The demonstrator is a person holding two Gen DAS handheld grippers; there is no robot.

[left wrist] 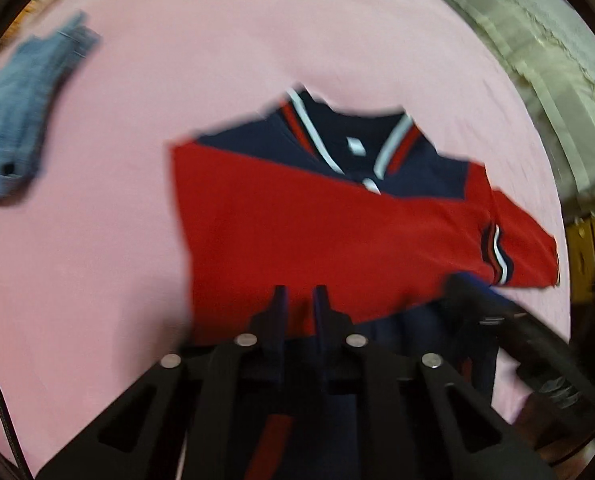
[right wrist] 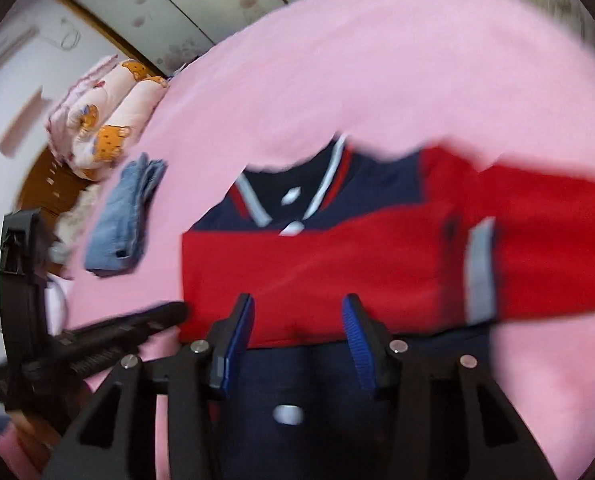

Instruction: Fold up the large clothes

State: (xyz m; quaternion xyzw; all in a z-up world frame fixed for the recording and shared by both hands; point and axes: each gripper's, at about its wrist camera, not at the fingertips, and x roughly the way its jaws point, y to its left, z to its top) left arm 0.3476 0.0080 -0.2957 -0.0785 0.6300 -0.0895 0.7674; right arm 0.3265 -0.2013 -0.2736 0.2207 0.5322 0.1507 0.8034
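Observation:
A red and navy polo shirt lies on a pink sheet, collar away from me; its left side looks folded in and one sleeve sticks out to the right. My left gripper hovers over the shirt's lower red part with its fingers a narrow gap apart and nothing visible between them. My right gripper is open over the same shirt, its blue pads spread wide and empty. Each gripper shows at the edge of the other's view. Both views are blurred by motion.
A folded blue denim garment lies on the sheet to the left, also in the right wrist view. A bear-print quilt is piled at the bed's far left. A whitish cloth-covered surface stands beyond the right edge.

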